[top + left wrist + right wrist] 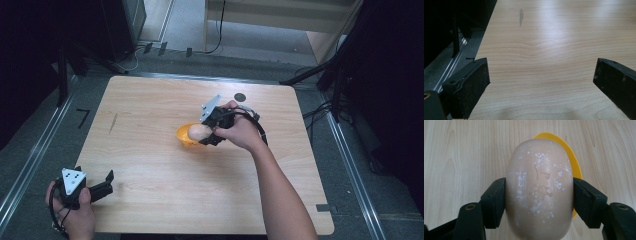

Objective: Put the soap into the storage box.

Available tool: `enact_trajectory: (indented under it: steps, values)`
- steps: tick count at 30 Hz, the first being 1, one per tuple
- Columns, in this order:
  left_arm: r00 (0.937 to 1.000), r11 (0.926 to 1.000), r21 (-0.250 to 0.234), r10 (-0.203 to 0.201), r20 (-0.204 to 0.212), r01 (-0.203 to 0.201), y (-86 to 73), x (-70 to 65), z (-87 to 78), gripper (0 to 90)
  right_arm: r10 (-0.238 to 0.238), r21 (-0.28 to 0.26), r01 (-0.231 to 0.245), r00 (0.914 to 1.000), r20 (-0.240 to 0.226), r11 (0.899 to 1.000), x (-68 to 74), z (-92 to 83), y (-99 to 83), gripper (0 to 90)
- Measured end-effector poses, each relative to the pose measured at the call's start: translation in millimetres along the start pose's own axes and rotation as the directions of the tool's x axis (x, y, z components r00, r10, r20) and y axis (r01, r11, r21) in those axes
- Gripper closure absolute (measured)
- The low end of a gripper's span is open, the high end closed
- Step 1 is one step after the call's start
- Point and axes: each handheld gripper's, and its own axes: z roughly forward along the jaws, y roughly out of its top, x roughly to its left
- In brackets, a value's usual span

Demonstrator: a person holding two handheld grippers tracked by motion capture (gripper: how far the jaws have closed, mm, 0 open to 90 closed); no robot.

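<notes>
A tan, egg-shaped object (540,187) with pale flecks sits clamped between the black jaws of my right gripper (539,197), one pad pressing each side. Under and behind it lies an orange bowl (574,162). From above, the same egg (198,132) hangs over that orange bowl (182,137) near the table's middle, with the right gripper (207,131) reaching in from the right. My left gripper (108,181) rests at the table's near left corner in a hand, open. Its two pads (472,82) stand wide apart over bare wood.
The light wooden table (150,165) has a dark round mark (240,97) near its far edge and a grey streak (521,16) at the left. Metal rails and dark stands flank the table on both sides.
</notes>
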Motion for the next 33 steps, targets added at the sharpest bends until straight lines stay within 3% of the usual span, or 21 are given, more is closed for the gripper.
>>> enact_trajectory:
  steps: [15, 18, 21, 25, 30, 33]
  values:
    - [1.0000, 1.0000, 0.000, -0.006, 0.004, 0.006, 0.0, 0.7, 0.1, 0.9, -0.055, 0.031, 0.057, 0.9975, -0.043, 0.998, -18.9, 20.7, 8.0, 33.4]
    - [1.0000, 1.0000, 0.002, -0.006, 0.003, 0.006, 0.1, 0.7, 0.0, 0.9, -0.052, 0.026, 0.053, 0.9976, -0.046, 0.998, -22.0, 22.8, 7.6, 36.7]
    - [1.0000, 1.0000, -0.001, -0.006, 0.007, 0.006, 0.1, 0.6, 0.3, 0.9, -0.017, -0.035, 0.016, 0.9992, -0.035, 0.999, -26.1, 16.6, 9.0, 40.9]
    - [1.0000, 1.0000, -0.003, -0.006, 0.007, 0.006, 0.1, 0.4, 0.5, 0.9, -0.022, -0.016, 0.021, 0.9994, -0.026, 1.000, -26.1, 15.8, 12.5, 39.9]
    - [1.0000, 1.0000, 0.000, -0.002, 0.007, 0.002, 0.1, 0.3, 0.3, 0.9, 0.000, -0.018, -0.001, 0.9996, -0.027, 1.000, -23.8, 15.8, 10.6, 35.3]
    - [0.9999, 1.0000, 0.000, -0.004, 0.009, 0.004, 0.2, 0.4, 0.4, 0.9, 0.020, -0.023, -0.020, 0.9997, -0.016, 1.000, -20.0, 16.6, 6.1, 26.4]
